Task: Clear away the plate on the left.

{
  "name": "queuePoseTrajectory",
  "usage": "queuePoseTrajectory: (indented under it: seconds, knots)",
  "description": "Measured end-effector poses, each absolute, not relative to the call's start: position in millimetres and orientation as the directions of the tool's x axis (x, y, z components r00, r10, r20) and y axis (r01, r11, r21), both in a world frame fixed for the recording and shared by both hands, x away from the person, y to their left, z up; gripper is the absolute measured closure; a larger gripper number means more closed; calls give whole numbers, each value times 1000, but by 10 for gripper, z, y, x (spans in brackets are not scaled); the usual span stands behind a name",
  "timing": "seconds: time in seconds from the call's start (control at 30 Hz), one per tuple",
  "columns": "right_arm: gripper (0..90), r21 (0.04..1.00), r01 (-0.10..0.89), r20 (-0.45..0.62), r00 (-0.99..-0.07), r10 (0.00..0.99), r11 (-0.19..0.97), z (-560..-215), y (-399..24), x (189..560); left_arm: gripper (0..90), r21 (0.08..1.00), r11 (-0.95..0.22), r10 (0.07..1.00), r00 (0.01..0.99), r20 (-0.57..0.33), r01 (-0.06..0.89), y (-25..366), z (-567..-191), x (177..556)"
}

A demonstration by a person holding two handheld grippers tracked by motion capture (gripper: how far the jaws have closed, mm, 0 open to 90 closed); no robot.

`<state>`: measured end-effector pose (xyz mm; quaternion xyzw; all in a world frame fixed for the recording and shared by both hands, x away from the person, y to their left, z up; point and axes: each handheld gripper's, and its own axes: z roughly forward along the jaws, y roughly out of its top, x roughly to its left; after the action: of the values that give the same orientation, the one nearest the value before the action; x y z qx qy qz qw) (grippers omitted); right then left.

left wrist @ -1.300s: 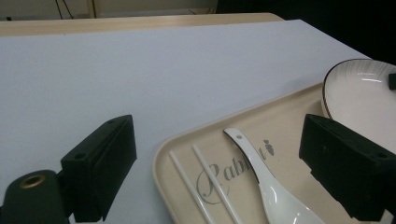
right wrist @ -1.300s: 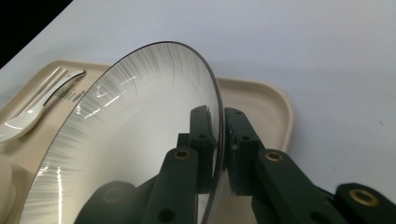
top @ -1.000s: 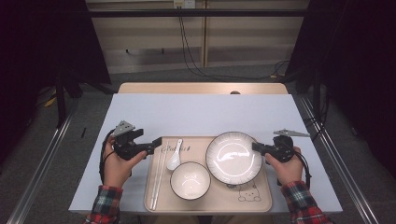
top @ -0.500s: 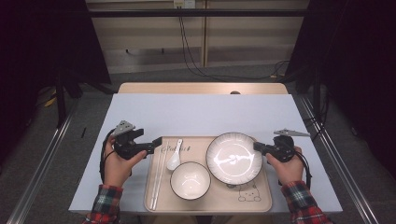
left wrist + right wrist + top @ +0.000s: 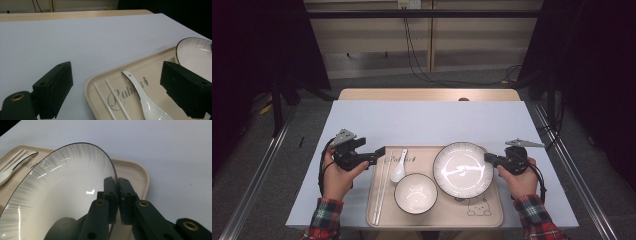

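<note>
1. The small bowl (image 5: 415, 193) sits at the tray's (image 5: 482, 221) near edge.
2. The right tongs (image 5: 488, 158) are clamped on the plate's (image 5: 462, 169) right rim, a thin edge hold, probably for lifting it off the tray.
3. The left tongs (image 5: 380, 152) gape wide and empty by the spoon (image 5: 398, 168) and chopsticks (image 5: 382, 190).
4. Beyond, the bench (image 5: 427, 122) offers room.

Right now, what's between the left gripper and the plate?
High view: chopsticks and spoon on the tray separate left gripper from plate.
</note>
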<state>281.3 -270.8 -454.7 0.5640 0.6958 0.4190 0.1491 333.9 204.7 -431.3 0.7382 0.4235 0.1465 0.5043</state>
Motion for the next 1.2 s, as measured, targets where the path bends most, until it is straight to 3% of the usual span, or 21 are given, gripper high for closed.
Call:
queuePoseTrajectory:
  seconds: [0.5, 0.6, 0.7, 0.93, 1.2]
  knots:
    - [868, 733, 680, 264, -323, 909, 29, -4590, -2694, 2808, 111, 874, -121, 779, 590, -210, 471, 2061, -4282, 3309]
    - [879, 745, 663, 197, -325, 925, 74, -4602, -2687, 2811, 111, 872, -124, 779, 591, -210, 474, 2067, -4288, 3309]
    - [810, 749, 659, 216, -335, 917, 64, -4600, -2702, 2812, 111, 872, -125, 782, 588, -207, 473, 2073, -4285, 3311]
    - [550, 814, 573, 159, -380, 911, 97, -4536, -2685, 2775, 110, 875, -130, 777, 596, -203, 467, 2081, -4262, 3304]
    - [274, 881, 471, 185, -441, 878, 51, -4446, -2802, 2729, 108, 876, -110, 776, 592, -219, 469, 2082, -4254, 3310]
